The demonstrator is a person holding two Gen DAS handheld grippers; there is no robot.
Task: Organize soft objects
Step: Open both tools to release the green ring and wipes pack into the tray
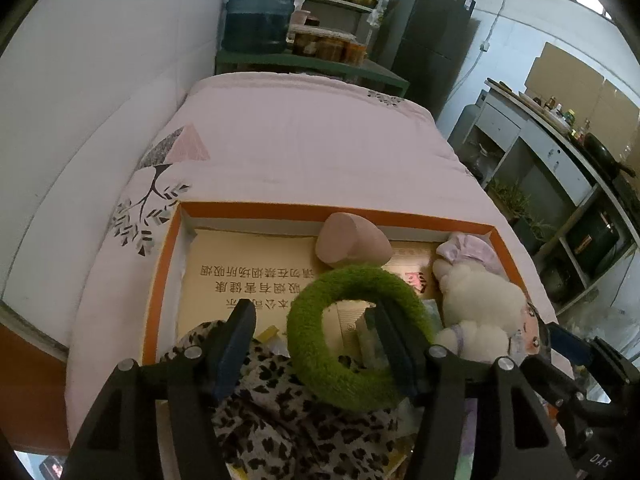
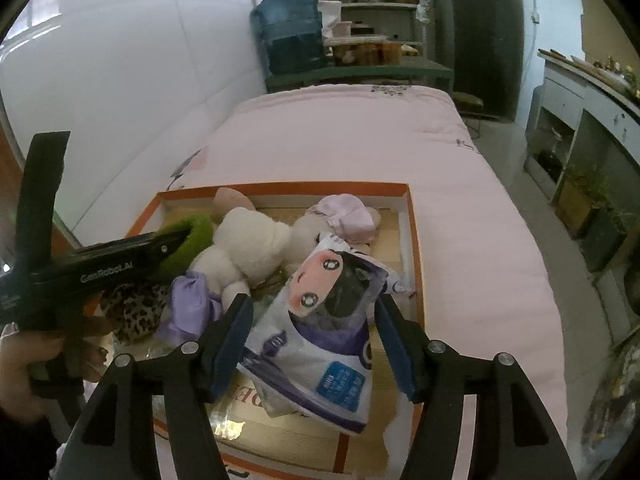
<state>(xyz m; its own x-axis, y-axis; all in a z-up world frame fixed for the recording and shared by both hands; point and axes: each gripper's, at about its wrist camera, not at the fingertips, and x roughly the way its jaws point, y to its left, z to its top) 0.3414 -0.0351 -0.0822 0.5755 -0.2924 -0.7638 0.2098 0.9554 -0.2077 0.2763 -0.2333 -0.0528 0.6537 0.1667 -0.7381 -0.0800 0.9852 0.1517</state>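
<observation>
An orange-rimmed box (image 1: 164, 264) (image 2: 414, 240) lies on the pink quilt and holds the soft things. My left gripper (image 1: 312, 312) is open over a fuzzy green ring (image 1: 316, 344); its right finger sits in the ring's hole and the left finger stands clear. Under the ring lies a leopard-print cloth (image 1: 288, 412). A pink heart-shaped cushion (image 1: 352, 244) and a white plush doll (image 1: 476, 304) (image 2: 248, 240) lie further in. My right gripper (image 2: 314, 300) is open around a white and purple tissue pack (image 2: 320, 340), pads apart from it.
The pink quilt (image 2: 460, 184) covers the bed beyond and to the right of the box. A blue water jug (image 1: 260, 12) and shelves stand at the bed's far end, a dark fridge (image 1: 432, 36) beside them. A counter (image 1: 560, 152) runs along the right.
</observation>
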